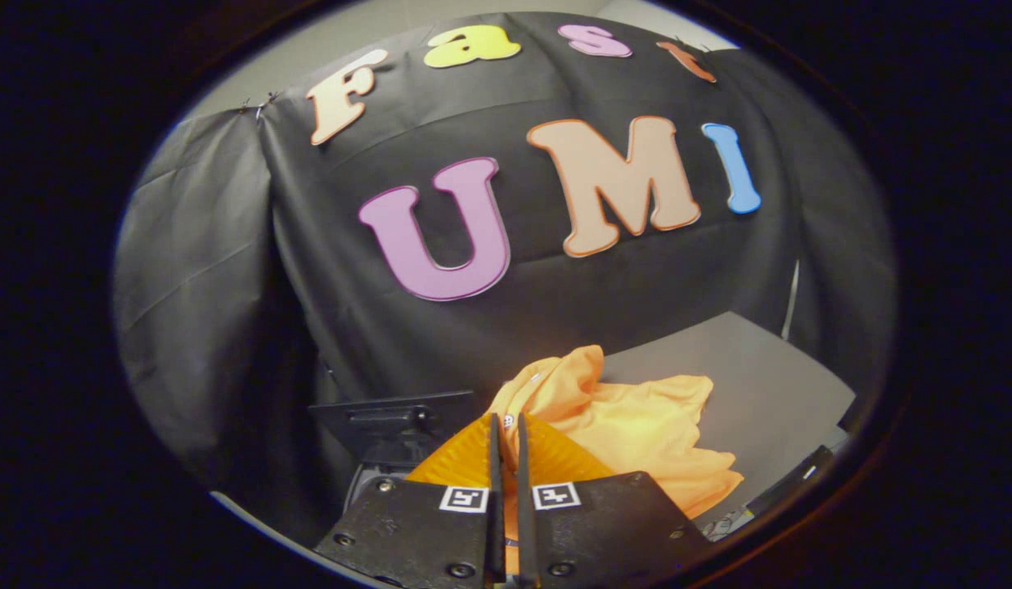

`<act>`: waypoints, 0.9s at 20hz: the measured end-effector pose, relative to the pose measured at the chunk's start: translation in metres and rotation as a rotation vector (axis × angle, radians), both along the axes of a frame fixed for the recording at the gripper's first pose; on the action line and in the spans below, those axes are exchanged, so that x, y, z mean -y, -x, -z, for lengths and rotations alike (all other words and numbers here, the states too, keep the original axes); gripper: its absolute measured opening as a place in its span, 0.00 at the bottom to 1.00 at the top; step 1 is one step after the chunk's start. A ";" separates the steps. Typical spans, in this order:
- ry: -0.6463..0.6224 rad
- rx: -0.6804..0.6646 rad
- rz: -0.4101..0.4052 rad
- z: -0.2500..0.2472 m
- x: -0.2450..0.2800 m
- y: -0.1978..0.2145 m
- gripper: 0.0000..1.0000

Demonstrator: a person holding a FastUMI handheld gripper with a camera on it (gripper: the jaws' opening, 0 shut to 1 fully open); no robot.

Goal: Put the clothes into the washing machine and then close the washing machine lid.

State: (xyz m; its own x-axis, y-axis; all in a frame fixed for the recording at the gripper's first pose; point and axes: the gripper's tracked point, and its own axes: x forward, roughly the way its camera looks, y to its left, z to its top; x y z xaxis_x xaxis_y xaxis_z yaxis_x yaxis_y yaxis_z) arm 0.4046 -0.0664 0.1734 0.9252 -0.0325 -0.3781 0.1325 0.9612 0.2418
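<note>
- Gripper at 6 o'clock, fingers drawn nearly together, a thin slit between them.
- Orange cloth pinched in that slit; a strip of it visible low between the fingers, both fingers pressing on it.
- Bulk of cloth bunched ahead of the fingertips and toward 3 o'clock, crumpled, one fold peaking upward near the tips.
- Lower part of cloth draped on a grey surface, spreading toward 4 o'clock.
- Grey surface flat, running from behind the cloth out to 3 o'clock.
- Dark panel just left of the fingertips, toward 9 o'clock, tilted, with a slot or handle in its face; whether part of the washer lid, cannot tell.
- Cloth beside that panel, not over it; contact between them unclear.
- Black drape from 9 through 12 to 3 o'clock, closing off the background, creased at the left.
- Pale wall above the drape at 12 o'clock.
- Washer drum opening not made out.
</note>
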 end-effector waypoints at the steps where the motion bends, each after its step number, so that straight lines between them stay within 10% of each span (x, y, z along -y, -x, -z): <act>1: -0.002 0.000 -0.029 0.002 -0.018 -0.005 0.06; 10: -0.006 0.039 -0.219 0.018 -0.160 -0.056 0.00; 18: 0.005 -0.059 -0.264 0.088 -0.164 -0.052 0.00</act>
State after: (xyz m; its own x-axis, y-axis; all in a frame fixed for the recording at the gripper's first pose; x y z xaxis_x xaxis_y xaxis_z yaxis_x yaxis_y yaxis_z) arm 0.4563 0.0979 0.0849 0.8784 0.2051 -0.4316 -0.1092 0.9655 0.2365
